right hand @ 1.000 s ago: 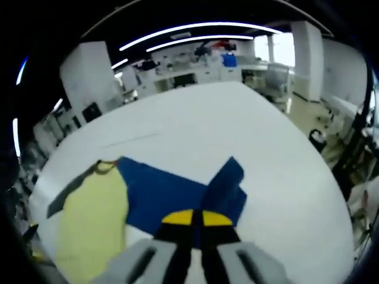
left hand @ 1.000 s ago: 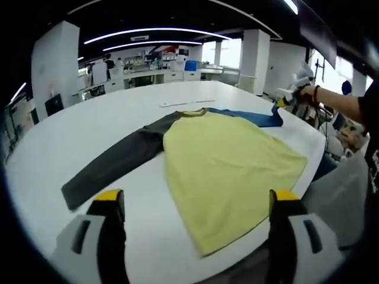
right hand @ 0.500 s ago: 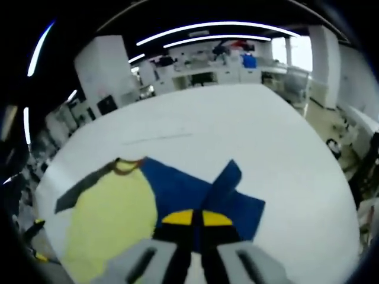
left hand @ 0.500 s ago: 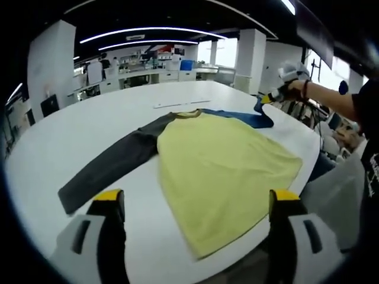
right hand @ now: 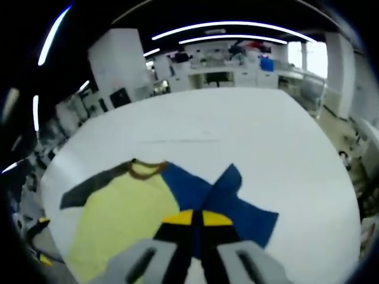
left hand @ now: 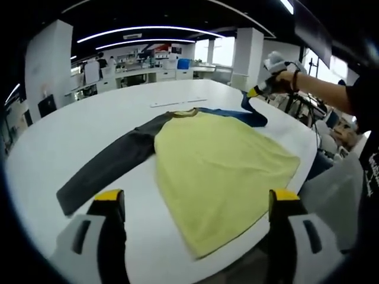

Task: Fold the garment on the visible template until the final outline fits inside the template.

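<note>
A long-sleeved shirt lies flat on the round white table (left hand: 71,133): yellow body (left hand: 219,163), dark grey sleeve (left hand: 109,163) stretched toward the left, blue sleeve (left hand: 251,115) at the far right. My right gripper (right hand: 192,220) is shut on the blue sleeve (right hand: 228,192) and holds its end lifted off the table. From the left gripper view that same gripper (left hand: 260,90) appears in a person's hand above the table's far right edge. My left gripper (left hand: 195,204) stands open, low over the near table edge, in front of the shirt's hem with nothing between its fingers.
A thin pale line (left hand: 177,103) runs across the table behind the collar. The table edge (left hand: 308,142) is close to the shirt's right side. Pillars, desks and people stand in the room beyond. A person's arm (left hand: 323,92) reaches in from the right.
The right gripper has lifted the blue sleeve end higher and carried it inward toward the shirt's collar. The left gripper has stayed put and open.
</note>
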{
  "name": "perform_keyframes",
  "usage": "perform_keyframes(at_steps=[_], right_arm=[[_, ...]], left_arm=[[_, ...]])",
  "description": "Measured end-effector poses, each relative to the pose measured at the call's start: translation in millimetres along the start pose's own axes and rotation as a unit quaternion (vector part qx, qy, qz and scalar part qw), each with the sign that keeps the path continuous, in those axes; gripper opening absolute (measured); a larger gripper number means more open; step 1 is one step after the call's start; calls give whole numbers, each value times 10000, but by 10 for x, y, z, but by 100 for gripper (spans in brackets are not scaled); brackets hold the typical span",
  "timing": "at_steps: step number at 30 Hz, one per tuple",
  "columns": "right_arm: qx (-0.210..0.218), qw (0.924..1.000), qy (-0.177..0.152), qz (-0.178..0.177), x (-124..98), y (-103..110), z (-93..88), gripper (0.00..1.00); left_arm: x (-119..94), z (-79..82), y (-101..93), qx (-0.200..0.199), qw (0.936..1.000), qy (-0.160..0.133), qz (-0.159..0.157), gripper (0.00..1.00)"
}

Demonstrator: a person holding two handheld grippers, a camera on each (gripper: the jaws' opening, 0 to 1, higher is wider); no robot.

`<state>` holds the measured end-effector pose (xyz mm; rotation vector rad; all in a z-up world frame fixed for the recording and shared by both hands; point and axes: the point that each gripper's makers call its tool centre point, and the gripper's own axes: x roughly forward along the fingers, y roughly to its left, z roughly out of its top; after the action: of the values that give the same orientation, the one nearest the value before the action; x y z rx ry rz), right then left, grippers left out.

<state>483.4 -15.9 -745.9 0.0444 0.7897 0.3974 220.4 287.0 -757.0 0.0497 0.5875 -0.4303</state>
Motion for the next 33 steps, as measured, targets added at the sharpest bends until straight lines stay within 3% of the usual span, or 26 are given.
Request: perform_keyframes(at_steps=[3,19,33], right_arm=[[-40,9999,-14,99,6,193,7,0],[-341,9980,190,502,430,687,114,0],[-503,9953,262,791,598,1089,214,0]], left_arm=[[11,-22,-7,-11,10000,54,-41,98],[37,19,-64,65,9998,42,-185,98],[47,-24,-7,-66,9999,38,-152,97]])
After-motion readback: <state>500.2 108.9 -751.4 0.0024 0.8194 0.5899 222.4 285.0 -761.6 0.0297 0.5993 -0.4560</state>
